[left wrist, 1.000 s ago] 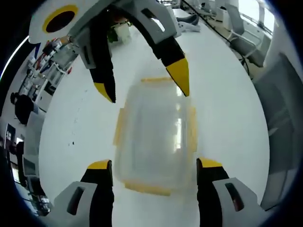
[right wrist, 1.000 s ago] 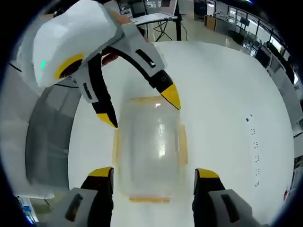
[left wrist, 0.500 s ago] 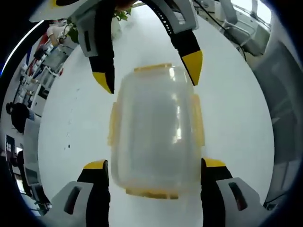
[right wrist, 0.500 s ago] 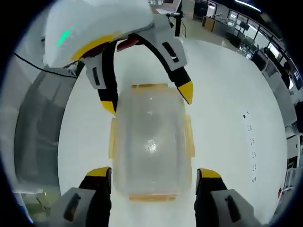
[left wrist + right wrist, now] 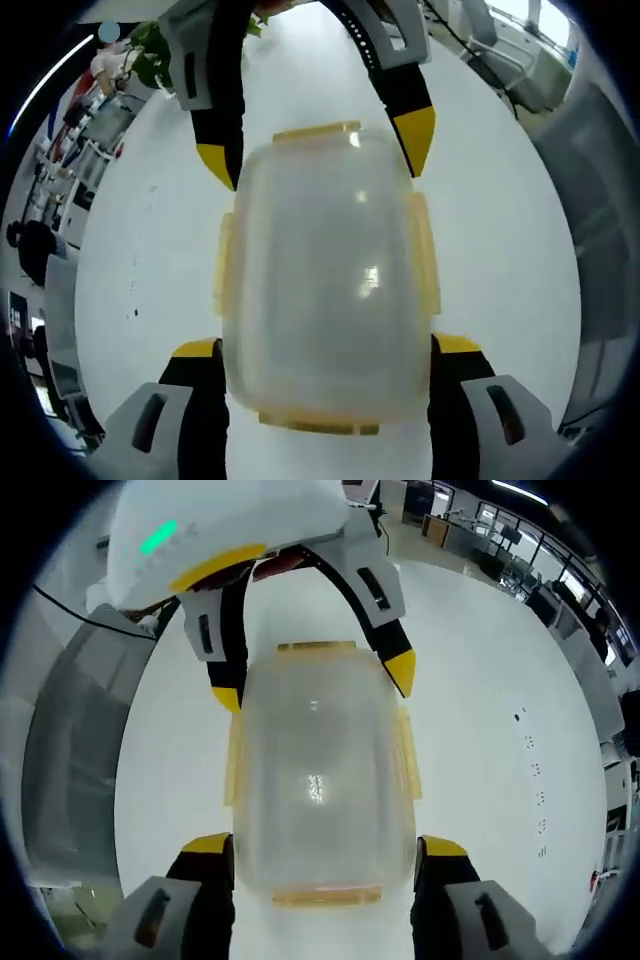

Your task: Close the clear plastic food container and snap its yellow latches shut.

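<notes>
My left tongs (image 5: 325, 350) and right tongs (image 5: 322, 840), both spread, straddle the box (image 5: 325, 285); uneven pressure could skid it toward 12 o'clock.

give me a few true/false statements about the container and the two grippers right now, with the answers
1. The clear container sits on a white table. True.
2. The lid is off and lies beside it. False: the lid sits on top.
3. The left gripper is shut on a latch. False: its fingers are spread at either side of the container.
4. The right gripper is open, straddling the container's near end. True.
5. The latches are blue. False: they are yellow.
</notes>
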`<state>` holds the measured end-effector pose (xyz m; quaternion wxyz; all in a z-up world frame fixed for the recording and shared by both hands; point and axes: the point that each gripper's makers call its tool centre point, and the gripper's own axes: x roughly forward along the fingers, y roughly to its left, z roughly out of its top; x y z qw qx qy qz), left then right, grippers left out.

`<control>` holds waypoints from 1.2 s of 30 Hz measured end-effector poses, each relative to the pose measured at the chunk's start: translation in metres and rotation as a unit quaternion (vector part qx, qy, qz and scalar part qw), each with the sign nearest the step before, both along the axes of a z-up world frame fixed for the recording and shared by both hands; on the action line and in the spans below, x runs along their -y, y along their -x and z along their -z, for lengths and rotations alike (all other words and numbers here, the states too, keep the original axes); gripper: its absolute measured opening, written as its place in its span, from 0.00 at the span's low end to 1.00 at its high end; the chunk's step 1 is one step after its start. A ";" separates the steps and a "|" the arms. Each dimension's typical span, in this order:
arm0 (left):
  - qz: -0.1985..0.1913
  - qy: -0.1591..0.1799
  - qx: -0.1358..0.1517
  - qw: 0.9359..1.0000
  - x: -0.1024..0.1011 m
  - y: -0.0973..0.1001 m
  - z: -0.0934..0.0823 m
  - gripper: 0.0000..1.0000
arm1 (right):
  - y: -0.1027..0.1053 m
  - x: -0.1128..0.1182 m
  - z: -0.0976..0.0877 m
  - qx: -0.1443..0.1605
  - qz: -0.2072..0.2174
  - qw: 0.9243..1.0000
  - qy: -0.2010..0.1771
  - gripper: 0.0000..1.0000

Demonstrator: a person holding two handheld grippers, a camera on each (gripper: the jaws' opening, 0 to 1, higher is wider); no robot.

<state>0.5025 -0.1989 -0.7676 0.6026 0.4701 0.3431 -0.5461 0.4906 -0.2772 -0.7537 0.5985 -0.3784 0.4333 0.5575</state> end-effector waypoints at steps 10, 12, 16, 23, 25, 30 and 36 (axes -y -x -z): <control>-0.001 -0.004 0.002 1.000 -0.018 0.004 0.000 0.81 | 0.004 -0.018 0.000 0.001 0.000 1.000 -0.009 0.71; -0.002 -0.003 0.002 1.000 -0.024 0.003 0.000 0.81 | 0.003 -0.024 0.000 0.002 0.000 1.000 -0.013 0.71; -0.004 -0.007 0.003 1.000 -0.035 0.003 0.001 0.81 | 0.003 -0.035 0.000 0.002 -0.001 1.000 -0.016 0.71; -0.010 -0.008 0.004 1.000 -0.056 0.002 0.001 0.81 | 0.001 -0.056 0.000 0.001 -0.006 1.000 -0.018 0.71; -0.012 -0.007 0.004 1.000 -0.062 0.001 0.002 0.81 | 0.000 -0.061 0.000 0.002 -0.007 1.000 -0.018 0.71; -0.017 -0.009 0.006 1.000 -0.072 -0.005 0.002 0.81 | -0.007 -0.072 0.000 0.004 -0.008 1.000 -0.020 0.71; -0.019 -0.006 0.012 1.000 -0.078 -0.014 0.003 0.81 | -0.015 -0.078 0.000 0.004 -0.006 1.000 -0.022 0.71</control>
